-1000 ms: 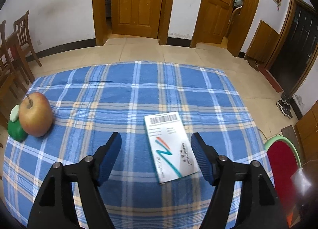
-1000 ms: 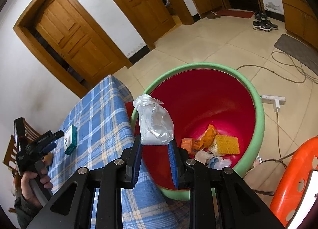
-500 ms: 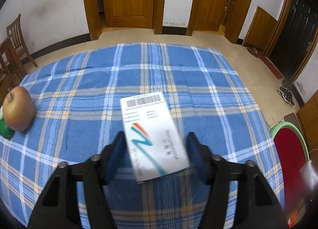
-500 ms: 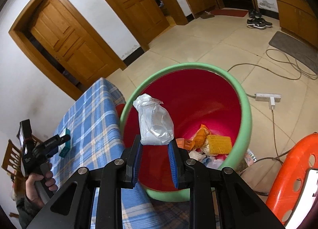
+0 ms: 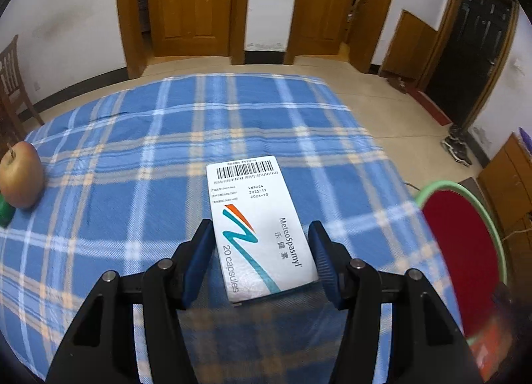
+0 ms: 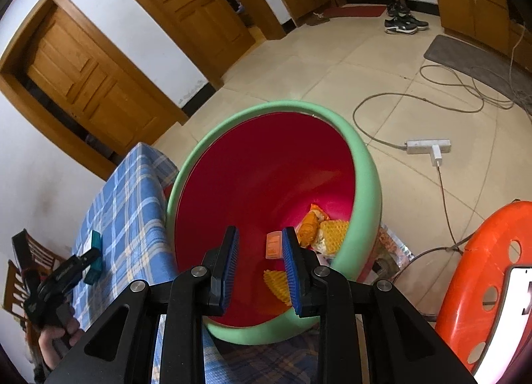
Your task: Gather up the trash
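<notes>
A white medicine box with a barcode and a teal and orange stripe sits between the blue pads of my left gripper, which is shut on its long sides just above the blue checked tablecloth. In the right wrist view the same box shows its teal side in that left gripper, held by a hand. My right gripper hangs over the red bin with the green rim; its jaws are opening and nothing is between them. Orange wrappers and yellow foam netting lie in the bin's bottom.
An apple and a green object rest at the table's left edge. The bin stands by the table's right side. An orange stool, a power strip with cables and a wooden chair surround the table.
My left gripper moved forward and closed around the medicine box. The clear plastic bag held by my right gripper has left its fingers, which moved further over the bin.
</notes>
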`<state>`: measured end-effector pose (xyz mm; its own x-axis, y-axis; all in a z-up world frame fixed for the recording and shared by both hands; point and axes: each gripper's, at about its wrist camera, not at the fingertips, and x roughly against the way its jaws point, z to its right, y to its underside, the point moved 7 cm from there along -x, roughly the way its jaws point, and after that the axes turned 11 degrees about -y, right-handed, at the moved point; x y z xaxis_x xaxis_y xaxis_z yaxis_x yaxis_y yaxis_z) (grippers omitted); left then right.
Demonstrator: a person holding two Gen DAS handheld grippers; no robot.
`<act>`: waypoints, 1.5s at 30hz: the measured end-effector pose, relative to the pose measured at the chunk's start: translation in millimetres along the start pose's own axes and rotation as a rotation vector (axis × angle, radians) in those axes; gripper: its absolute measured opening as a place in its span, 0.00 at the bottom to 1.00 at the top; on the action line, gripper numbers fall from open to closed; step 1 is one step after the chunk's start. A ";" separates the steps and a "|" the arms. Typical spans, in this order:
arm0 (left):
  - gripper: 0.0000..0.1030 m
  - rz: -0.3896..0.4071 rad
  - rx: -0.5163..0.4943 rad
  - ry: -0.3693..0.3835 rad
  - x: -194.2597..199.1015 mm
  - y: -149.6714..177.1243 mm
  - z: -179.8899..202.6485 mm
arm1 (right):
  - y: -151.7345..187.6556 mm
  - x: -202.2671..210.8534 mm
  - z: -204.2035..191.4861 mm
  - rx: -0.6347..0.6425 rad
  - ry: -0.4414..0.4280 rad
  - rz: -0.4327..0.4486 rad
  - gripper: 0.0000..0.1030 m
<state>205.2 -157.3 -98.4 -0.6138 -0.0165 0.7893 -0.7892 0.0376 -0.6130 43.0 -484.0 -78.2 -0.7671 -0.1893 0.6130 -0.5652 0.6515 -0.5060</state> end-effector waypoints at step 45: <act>0.63 0.033 -0.237 0.212 113.7 68.8 112.9 | 28.1 58.7 -16.6 0.087 -0.050 0.025 0.38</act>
<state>78.9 -269.4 -55.0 -0.6013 0.1964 0.7745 -0.7272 0.2673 -0.6323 -12.9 -464.6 -46.3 -0.7944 -0.2116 0.5694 -0.5681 0.5907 -0.5730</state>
